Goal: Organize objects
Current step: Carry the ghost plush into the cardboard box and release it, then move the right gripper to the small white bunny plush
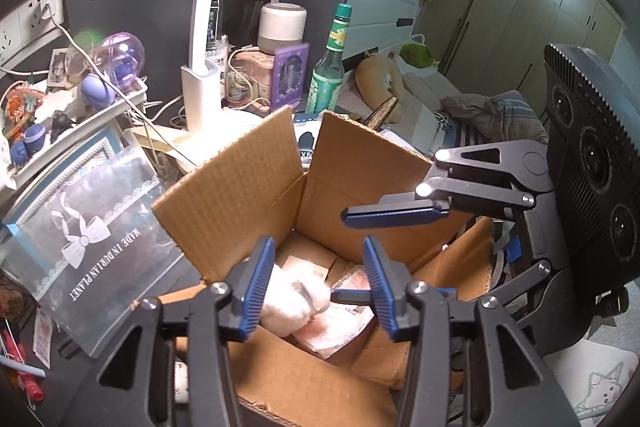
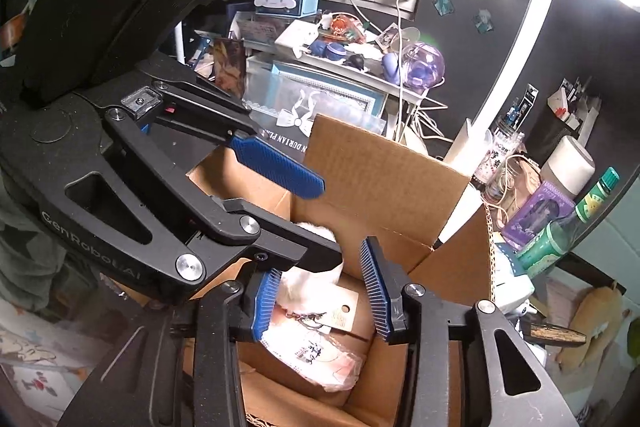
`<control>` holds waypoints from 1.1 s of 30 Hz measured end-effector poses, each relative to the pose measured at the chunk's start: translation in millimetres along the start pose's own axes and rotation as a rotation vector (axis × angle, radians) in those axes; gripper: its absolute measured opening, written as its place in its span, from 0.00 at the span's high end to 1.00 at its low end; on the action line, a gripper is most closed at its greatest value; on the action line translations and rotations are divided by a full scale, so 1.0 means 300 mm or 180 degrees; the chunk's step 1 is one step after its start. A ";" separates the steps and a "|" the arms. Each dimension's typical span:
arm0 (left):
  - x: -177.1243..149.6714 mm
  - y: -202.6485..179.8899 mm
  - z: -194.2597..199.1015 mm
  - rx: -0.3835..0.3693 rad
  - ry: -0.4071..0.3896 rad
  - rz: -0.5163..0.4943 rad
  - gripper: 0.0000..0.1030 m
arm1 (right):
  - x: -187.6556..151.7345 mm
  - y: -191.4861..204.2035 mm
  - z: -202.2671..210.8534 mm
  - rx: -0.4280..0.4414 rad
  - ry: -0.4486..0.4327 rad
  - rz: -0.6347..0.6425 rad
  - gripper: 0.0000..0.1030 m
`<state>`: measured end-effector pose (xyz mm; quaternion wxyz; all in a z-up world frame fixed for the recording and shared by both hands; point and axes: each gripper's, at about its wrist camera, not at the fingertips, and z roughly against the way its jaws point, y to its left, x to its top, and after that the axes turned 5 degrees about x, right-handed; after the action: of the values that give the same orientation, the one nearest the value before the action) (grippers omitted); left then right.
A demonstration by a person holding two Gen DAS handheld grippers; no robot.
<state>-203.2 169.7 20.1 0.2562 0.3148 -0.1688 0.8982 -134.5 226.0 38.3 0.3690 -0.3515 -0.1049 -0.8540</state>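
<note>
Left gripper (image 1: 320, 287) hung over the open cardboard box (image 1: 256, 183), jaws parted a little and gripping nothing, the white fluffy toy (image 1: 288, 295) lying loose in the box below and between them. Right gripper (image 2: 322, 291) poised over the same box from the other side, jaws likewise slightly parted and empty; seen from the left wrist, entered at three o'clock with its upper finger above the box opening. Judged from the contents, partly done: fluffy toy already in, resting on a pink printed packet (image 2: 320, 359) with a brown paper tag (image 2: 344, 311) beside it, all on the box floor. Much left, seemingly: desk at ten to twelve o'clock crowded with a green bottle (image 1: 330, 67), a white speaker (image 1: 282, 23), a purple photo frame (image 1: 290, 75), a lamp base (image 1: 200, 95), tangled cables and small figures on a white shelf (image 1: 100, 115). Readable writing: "MADE IN DURIAN PLANET" on the clear plastic case (image 1: 92, 235) at nine o'clock of the box; "GenRobot.AI", as far as legible, on the arm of the left gripper in the right wrist view. Print on the pink packet and tag too small to read.
</note>
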 end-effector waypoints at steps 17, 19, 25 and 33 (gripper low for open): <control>-0.105 0.068 0.213 0.0228 -0.0355 0.0119 0.33 | 0.059 0.123 0.052 0.0144 -0.0252 0.0083 0.65; -0.145 0.097 0.268 0.0329 -0.0434 0.0171 0.27 | 0.086 0.175 0.054 0.0306 -0.0345 0.0137 0.65; -0.307 0.202 0.402 0.0610 -0.0600 0.0427 0.19 | 0.145 0.363 -0.007 0.0755 -0.0409 0.0355 0.65; -0.526 0.324 0.427 0.0959 -0.0643 0.0771 0.03 | 0.136 0.549 -0.254 0.1210 -0.0135 0.0308 0.65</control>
<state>-91.3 -24.4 -1.2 0.0783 0.4153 -0.0941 0.9014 -78.0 53.6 -3.1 0.4670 -0.2981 -0.2549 -0.7925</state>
